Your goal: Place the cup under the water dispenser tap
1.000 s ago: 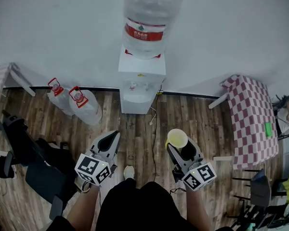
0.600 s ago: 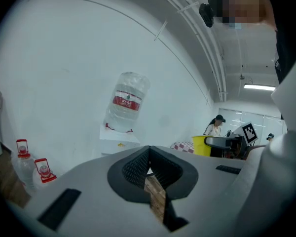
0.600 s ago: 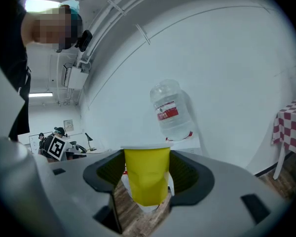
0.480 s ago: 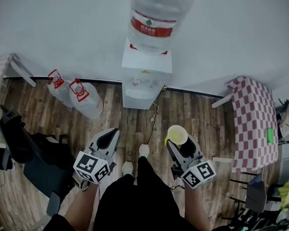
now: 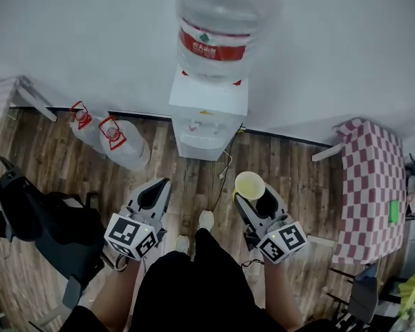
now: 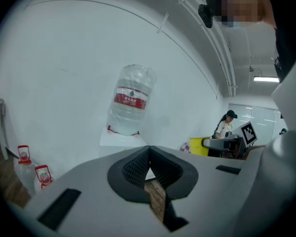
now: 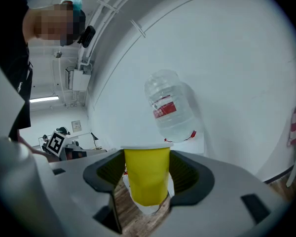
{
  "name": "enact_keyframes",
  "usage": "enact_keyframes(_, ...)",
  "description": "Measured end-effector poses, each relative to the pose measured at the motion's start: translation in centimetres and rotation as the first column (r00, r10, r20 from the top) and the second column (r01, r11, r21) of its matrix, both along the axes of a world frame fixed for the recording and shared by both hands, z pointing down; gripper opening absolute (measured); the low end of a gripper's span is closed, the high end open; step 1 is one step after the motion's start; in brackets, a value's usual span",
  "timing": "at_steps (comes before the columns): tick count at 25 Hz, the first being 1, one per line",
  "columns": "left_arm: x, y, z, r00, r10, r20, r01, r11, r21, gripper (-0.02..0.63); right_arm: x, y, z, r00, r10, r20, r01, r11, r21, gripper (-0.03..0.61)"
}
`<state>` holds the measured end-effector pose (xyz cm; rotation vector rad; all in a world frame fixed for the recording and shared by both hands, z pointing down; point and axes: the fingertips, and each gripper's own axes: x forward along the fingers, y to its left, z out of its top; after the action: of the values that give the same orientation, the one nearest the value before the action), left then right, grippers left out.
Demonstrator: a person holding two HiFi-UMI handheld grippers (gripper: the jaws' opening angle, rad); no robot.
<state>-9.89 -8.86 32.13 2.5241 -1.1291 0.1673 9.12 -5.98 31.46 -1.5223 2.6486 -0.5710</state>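
The white water dispenser (image 5: pixel 207 116) stands against the wall with a large clear bottle (image 5: pixel 218 26) on top; its taps (image 5: pixel 202 125) face me. My right gripper (image 5: pixel 252 194) is shut on a yellow cup (image 5: pixel 250 185), held upright a short way in front of the dispenser and slightly right of it. In the right gripper view the cup (image 7: pixel 146 174) fills the gap between the pads, with the bottle (image 7: pixel 168 107) behind it. My left gripper (image 5: pixel 155 194) is shut with nothing in it; its tips (image 6: pixel 149 149) meet and point at the dispenser (image 6: pixel 123 138).
Two spare water jugs (image 5: pixel 121 144) lie on the wooden floor left of the dispenser. A checkered table (image 5: pixel 370 185) stands at the right and a black chair (image 5: pixel 28 213) at the left. A cable (image 5: pixel 221 178) runs across the floor from the dispenser.
Both grippers have moved forward toward the dispenser, which now sits closer in the head view. The cup stays held in the right gripper. A foot has stepped forward.
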Motion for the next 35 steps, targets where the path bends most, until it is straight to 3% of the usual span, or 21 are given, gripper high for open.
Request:
enact_keyframes(8, 2.9, -4.6, 1.8, 0.998, -0.058, 0.015, 0.058, 0.998, -0.004, 0.012, 1.5, -6.4, 3.8, 0.996, -0.087, -0.032, 0.086, 0.996, -0.018, 0.287)
enact_keyframes(17, 3.3, -8.1, 4.9, 0.993, -0.105, 0.044, 0.107, 0.993, -0.040, 0.012, 2.0, -11.3, 8.3, 0.993, -0.115, 0.012, 0.115, 0.991, -0.065, 0.287)
enact_keyframes(25, 3.3, -10.7, 9.0, 0.999, -0.047, 0.028, 0.049, 0.996, -0.080, 0.012, 1.0, -14.5, 11.5, 0.990, -0.053, 0.127, 0.066, 0.993, -0.100, 0.287)
enact_keyframes(35, 4.6, -13.3, 14.9, 0.999, 0.043, 0.021, -0.040, 0.991, -0.127, 0.012, 0.5, -16.8, 17.7, 0.997, 0.028, 0.066, -0.023, 0.997, -0.078, 0.287)
